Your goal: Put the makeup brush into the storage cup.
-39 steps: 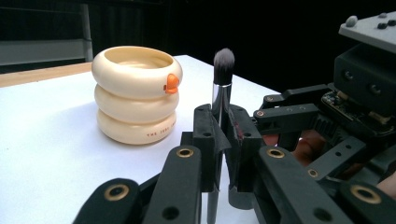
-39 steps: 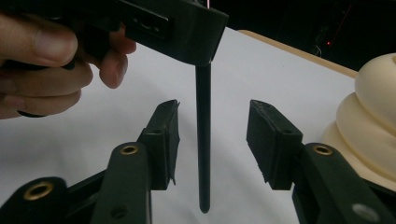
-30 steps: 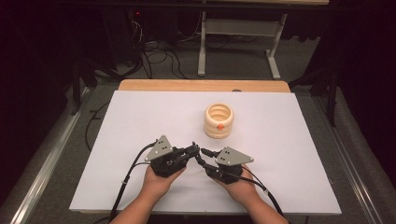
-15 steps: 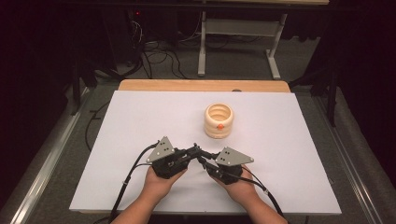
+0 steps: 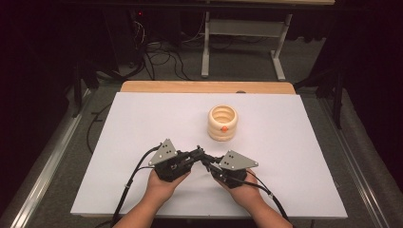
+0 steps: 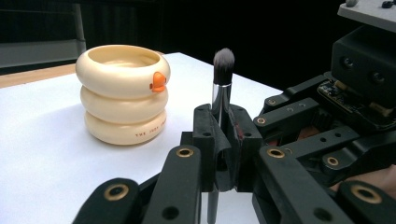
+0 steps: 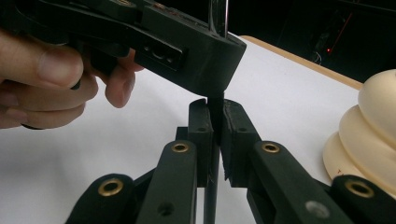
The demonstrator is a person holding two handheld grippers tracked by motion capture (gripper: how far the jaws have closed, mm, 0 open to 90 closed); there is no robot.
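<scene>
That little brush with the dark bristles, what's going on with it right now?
A person holds a two-jaw gripper in each hand over the white table, and both are clamped on the slim makeup brush with dark bristles and a silver ferrule. The left gripper is shut on its handle, with the brush standing upright, bristles up. The right gripper has just been closing and now grips the handle lower down. The cream, ring-stacked holder with an orange knob stands apart, farther back on the table.
</scene>
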